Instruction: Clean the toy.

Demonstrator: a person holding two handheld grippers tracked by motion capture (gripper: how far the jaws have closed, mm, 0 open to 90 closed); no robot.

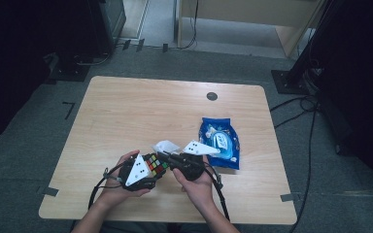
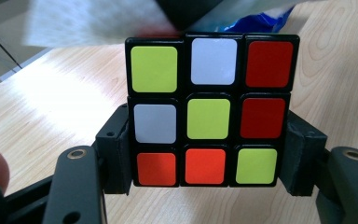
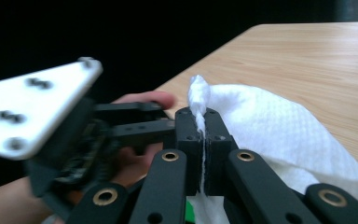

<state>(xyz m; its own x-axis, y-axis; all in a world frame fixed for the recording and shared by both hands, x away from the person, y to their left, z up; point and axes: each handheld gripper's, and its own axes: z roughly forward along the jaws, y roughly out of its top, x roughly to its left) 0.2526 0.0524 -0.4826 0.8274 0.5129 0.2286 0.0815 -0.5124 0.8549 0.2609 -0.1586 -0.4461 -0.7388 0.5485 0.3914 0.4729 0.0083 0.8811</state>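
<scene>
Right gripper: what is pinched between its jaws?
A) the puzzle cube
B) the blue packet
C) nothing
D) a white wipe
D: in the right gripper view, the right gripper has its jaws shut on a fold of white wipe, while the cube sits in the left gripper.

blue packet (image 1: 219, 141): bears a white printed patch, but the lettering is too small and blurred to read in the high view
Rubik's cube (image 2: 212, 111): plain colour stickers in yellow-green, white, red and orange; no letters, numbers or logo on the face seen in the left gripper view
white tissue (image 3: 270, 130): embossed texture only, no print
wooden table (image 1: 126, 111): no marking or label that can be read
</scene>
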